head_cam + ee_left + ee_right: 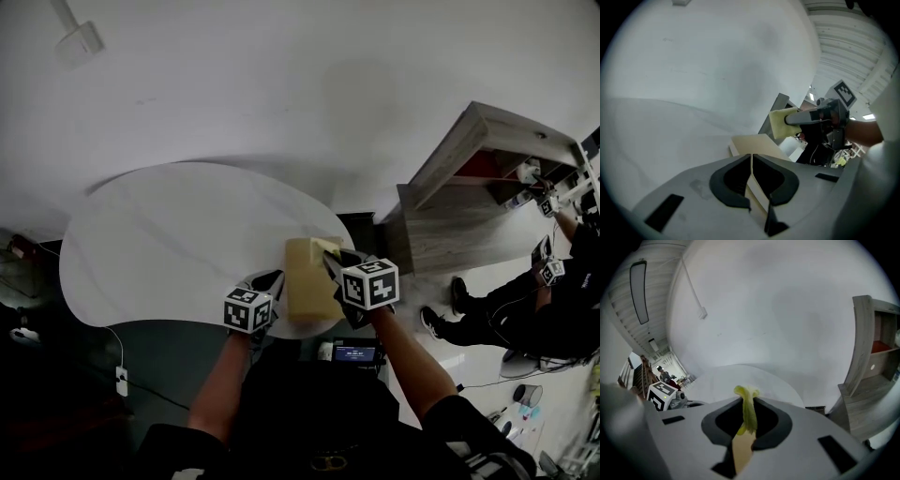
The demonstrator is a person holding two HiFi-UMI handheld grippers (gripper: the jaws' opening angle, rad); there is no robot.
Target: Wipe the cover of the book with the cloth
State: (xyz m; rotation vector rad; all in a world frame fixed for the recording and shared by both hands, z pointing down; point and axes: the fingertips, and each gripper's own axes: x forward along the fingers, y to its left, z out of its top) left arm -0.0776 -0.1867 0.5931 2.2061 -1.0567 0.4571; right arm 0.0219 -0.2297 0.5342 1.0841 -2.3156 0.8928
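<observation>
Both grippers loaded
Left gripper (751, 174) clamps cream book (307, 292) edge; right gripper (749, 417) pinches yellow cloth (749, 406) (book's upper-right corner, frame centre).

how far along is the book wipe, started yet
Done: left claw shut on the book's near edge on the table, right claw shut on the cloth. In hand: cloth held over the book's far corner; contact unclear. Left: wiping the cover.

Cream book (307, 295) lies flat at the table (169, 234) edge, yellow cloth (329, 247) at its far corner.
</observation>
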